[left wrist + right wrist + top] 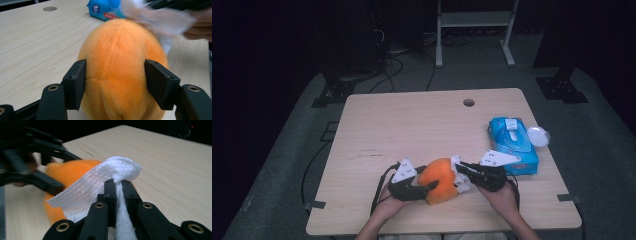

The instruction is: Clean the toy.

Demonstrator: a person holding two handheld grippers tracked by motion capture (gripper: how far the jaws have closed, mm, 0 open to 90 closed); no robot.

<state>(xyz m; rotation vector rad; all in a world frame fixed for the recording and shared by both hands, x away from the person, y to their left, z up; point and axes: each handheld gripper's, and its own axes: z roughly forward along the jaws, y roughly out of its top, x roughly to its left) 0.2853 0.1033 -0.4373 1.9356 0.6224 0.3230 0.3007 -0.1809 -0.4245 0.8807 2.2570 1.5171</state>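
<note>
left gripper view: left hand-held gripper (115,85) clamps orange plush (120,72); right hand-held gripper (119,185) pinches white wipe (100,185); pack label (110,11) unreadable.

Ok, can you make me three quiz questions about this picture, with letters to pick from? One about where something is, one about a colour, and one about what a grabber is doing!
1. Where is the blue wipes pack?
A. near the table's right edge
B. on the floor
C. under the ball

2. What colour is the plush ball?
A. green
B. orange
C. purple

3. What is the right gripper doing?
A. hanging open
B. lying on the floor
C. pinching a white wipe

Answers: 1 A, the high view shows it there. 2 B, its fuzzy surface is orange. 3 C, the wipe sits between its closed jaws.
</note>
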